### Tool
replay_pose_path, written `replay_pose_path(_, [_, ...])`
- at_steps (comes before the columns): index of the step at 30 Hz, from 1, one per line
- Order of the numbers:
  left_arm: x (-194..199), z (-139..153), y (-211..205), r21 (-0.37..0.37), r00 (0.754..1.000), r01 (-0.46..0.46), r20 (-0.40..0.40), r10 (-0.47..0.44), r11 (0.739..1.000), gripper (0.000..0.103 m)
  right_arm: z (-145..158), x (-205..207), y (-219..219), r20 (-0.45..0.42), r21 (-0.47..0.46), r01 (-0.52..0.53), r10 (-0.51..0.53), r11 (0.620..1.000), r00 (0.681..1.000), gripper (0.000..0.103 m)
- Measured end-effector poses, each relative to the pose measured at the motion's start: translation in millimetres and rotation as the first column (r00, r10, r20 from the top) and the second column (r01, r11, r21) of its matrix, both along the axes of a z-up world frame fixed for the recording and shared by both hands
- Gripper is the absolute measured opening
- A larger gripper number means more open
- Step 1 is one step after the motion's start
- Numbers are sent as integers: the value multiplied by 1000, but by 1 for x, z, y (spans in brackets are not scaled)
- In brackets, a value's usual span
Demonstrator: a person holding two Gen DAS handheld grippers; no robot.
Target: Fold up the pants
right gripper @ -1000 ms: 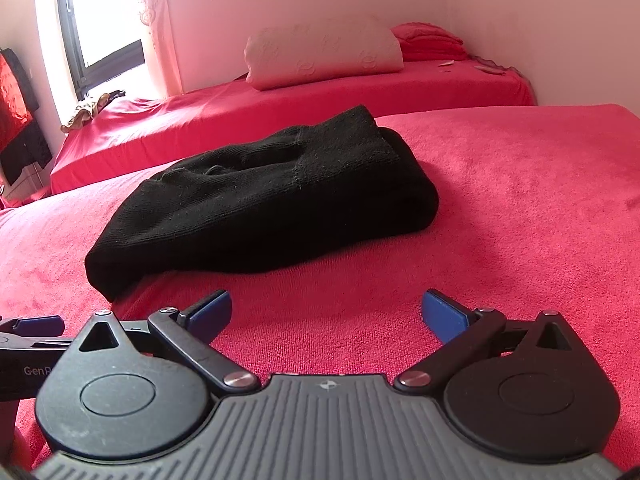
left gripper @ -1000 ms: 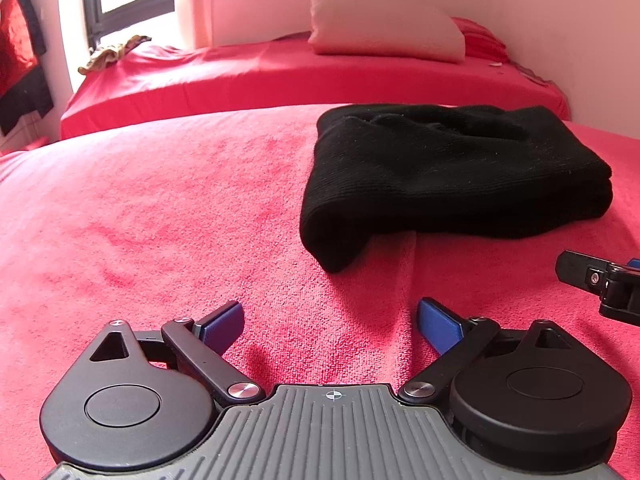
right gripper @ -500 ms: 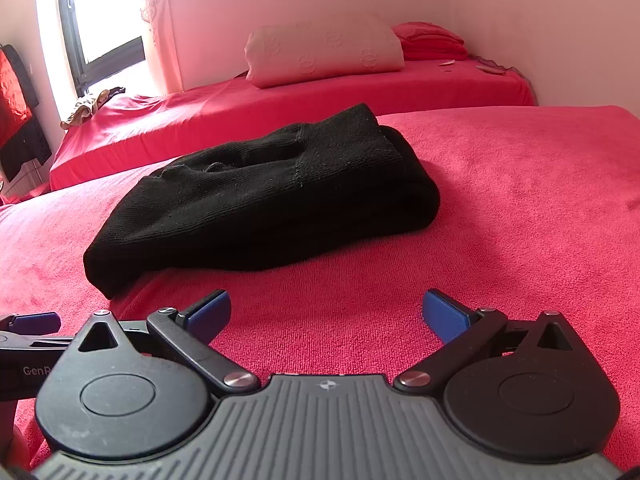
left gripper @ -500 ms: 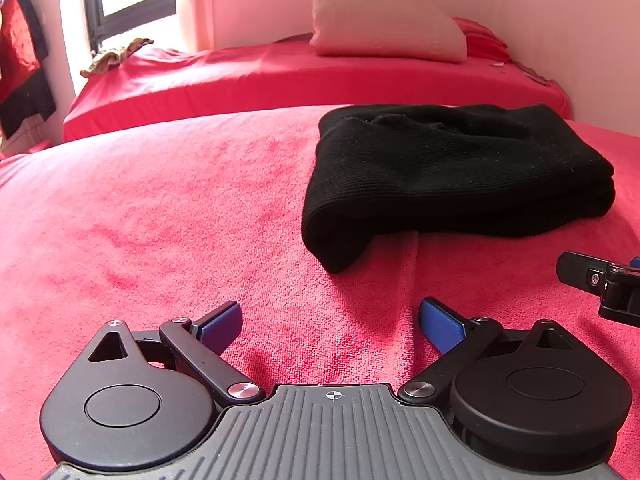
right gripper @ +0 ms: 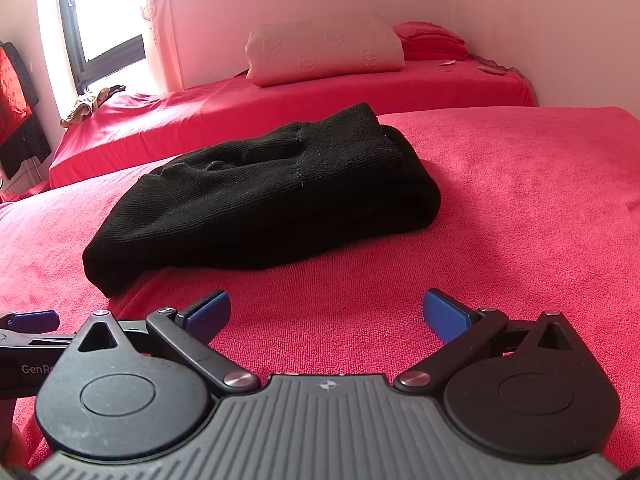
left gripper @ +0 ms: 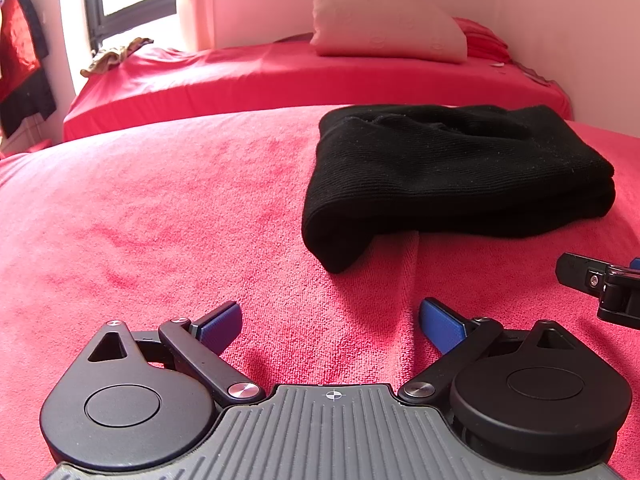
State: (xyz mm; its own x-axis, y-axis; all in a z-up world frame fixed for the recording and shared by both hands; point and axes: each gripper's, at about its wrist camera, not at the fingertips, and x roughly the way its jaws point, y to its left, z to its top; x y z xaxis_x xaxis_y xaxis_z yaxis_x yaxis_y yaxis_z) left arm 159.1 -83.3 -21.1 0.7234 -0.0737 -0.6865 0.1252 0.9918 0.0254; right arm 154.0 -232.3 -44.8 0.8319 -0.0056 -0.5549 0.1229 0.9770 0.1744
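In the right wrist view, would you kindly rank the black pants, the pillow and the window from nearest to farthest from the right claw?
1. Black pants, just ahead, slightly left.
2. Pillow, on the far bed.
3. Window, far left wall.

Pants [left gripper: 452,176] – black ribbed knit cloth, matt. Bed cover [left gripper: 168,216] – red terry, rough nap. Left claw [left gripper: 330,322] – matt black plastic, blue pads [left gripper: 442,324], shiny metal pins.

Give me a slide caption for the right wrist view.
Open right tool hovers over the red blanket, facing the folded black pants.
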Motion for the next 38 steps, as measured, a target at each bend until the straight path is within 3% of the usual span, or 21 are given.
replay_pose_path(38, [4,0,5,-14,1000,-4,-9,4,1000,103,1,-1,0,-1,-2,-1,1,1000,1000,103])
